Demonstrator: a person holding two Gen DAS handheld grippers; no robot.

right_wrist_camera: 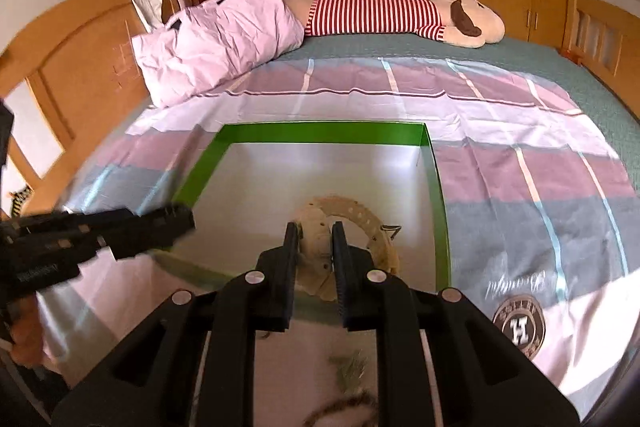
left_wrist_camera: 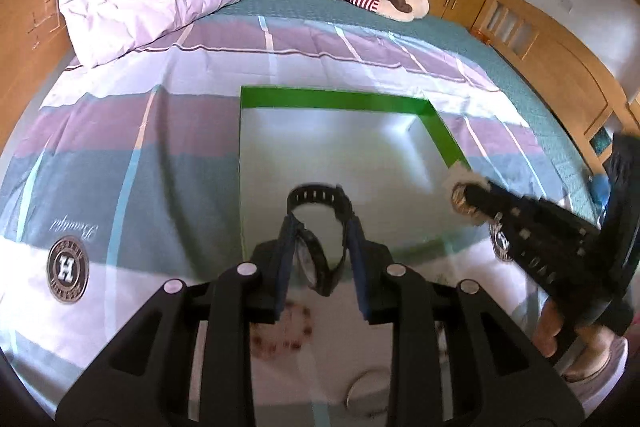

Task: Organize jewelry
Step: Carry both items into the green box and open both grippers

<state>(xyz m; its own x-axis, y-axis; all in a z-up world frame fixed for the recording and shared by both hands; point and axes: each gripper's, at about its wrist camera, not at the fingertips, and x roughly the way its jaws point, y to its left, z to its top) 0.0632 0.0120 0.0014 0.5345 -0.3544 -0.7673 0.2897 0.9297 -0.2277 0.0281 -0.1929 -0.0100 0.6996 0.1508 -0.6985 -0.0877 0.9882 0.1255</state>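
Observation:
A shallow green-walled box (left_wrist_camera: 336, 98) with a pale floor lies on the bed; it also shows in the right wrist view (right_wrist_camera: 320, 131). My left gripper (left_wrist_camera: 322, 225) is shut on a black wristwatch (left_wrist_camera: 320, 227) and holds it over the box's near edge. My right gripper (right_wrist_camera: 314, 231) is shut on a beige wristwatch (right_wrist_camera: 352, 223), also over the box's near part. The right gripper and its watch show at the right of the left wrist view (left_wrist_camera: 472, 197). The left gripper shows at the left of the right wrist view (right_wrist_camera: 120, 227).
A red bead bracelet (left_wrist_camera: 284, 327) lies blurred on the bedsheet under my left gripper. Small blurred pieces (right_wrist_camera: 348, 367) lie on the sheet under my right gripper. A pink pillow (right_wrist_camera: 216, 39) and a striped plush toy (right_wrist_camera: 400, 13) lie at the far side of the bed.

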